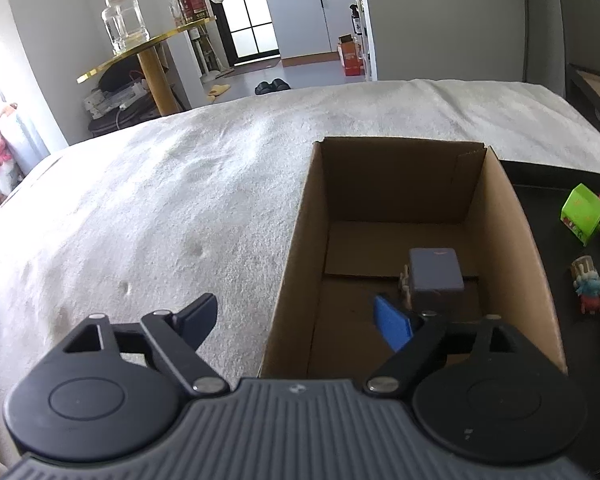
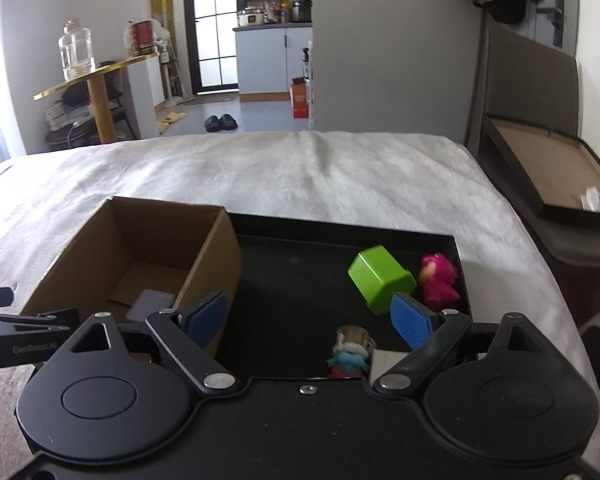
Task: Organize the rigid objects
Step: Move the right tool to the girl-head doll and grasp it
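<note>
The step in hand looks like the gap between one placement and the next pick: both claws stand wide open and hold nothing. In the left wrist view the left gripper (image 1: 300, 322) straddles the near left wall of the cardboard box (image 1: 296, 248), one pad over the white bedcover (image 1: 160, 200) at lower left, the other inside the box at lower centre. On the box floor, right of centre, lies a grey block (image 1: 436, 274) with a small pale piece just beside it, too small to identify. In the right wrist view the right gripper (image 2: 310, 318) hangs over the black tray (image 2: 292, 280) in the lower middle of the frame, jaws spread, nothing between the pads. The tray, touching the box's right wall, holds a green block (image 2: 378, 280) right of centre, a pink figure (image 2: 440, 282) just beside it toward the right rim, and a small figure in blue and red (image 2: 350, 354) at the bottom centre, partly hidden by the gripper body. The next move probably calls for the right claw to drop around one of these, likely the green block near its right pad, close squarely on flat faces, then carry it over the shared wall into the box.
</note>
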